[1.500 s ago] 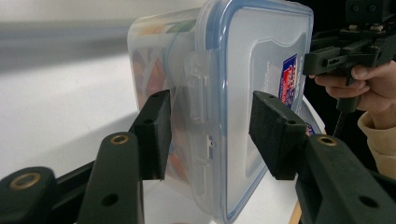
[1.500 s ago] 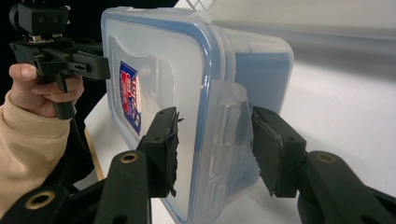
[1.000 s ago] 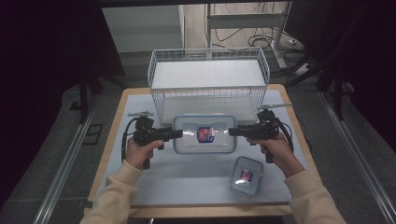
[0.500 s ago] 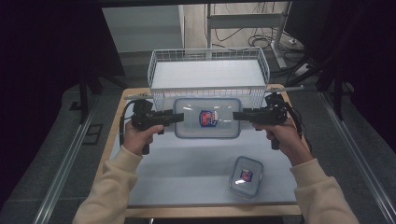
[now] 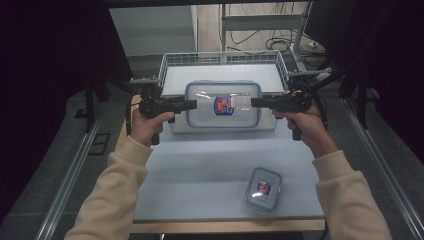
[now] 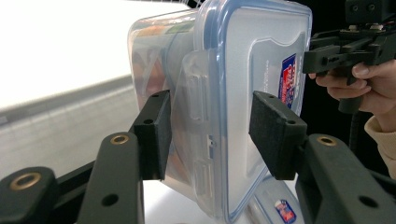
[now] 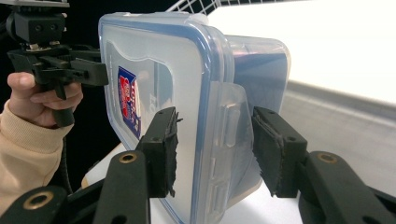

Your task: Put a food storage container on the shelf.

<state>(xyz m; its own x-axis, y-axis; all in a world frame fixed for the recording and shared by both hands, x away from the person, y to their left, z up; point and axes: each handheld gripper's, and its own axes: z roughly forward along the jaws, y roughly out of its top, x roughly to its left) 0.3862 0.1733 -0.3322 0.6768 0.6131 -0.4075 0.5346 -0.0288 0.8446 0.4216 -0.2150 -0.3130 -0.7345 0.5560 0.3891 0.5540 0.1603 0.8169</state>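
A pale grey table top (image 5: 200,170) with a wooden rim carries everything here. At its far edge stands a white wire basket (image 5: 170,62) with an open top. In front of that basket, lifted clear of the table, hangs a large clear plastic food box with a blue-sealed snap lid and a red and blue label (image 5: 223,105); it sits level, held by its two short ends.

The left gripper (image 5: 192,104), black and held in the person's left hand (image 5: 147,125), has its jaws clamped on the box's left end, one pad on the lid and one under the base, straddling the side latch. The right gripper (image 5: 255,102), in the right hand (image 5: 302,122), grips the opposite end in the same way.

A small clear plastic box with the same kind of lid and label (image 5: 263,188) lies flat near the table's front right corner, well apart from both grippers.
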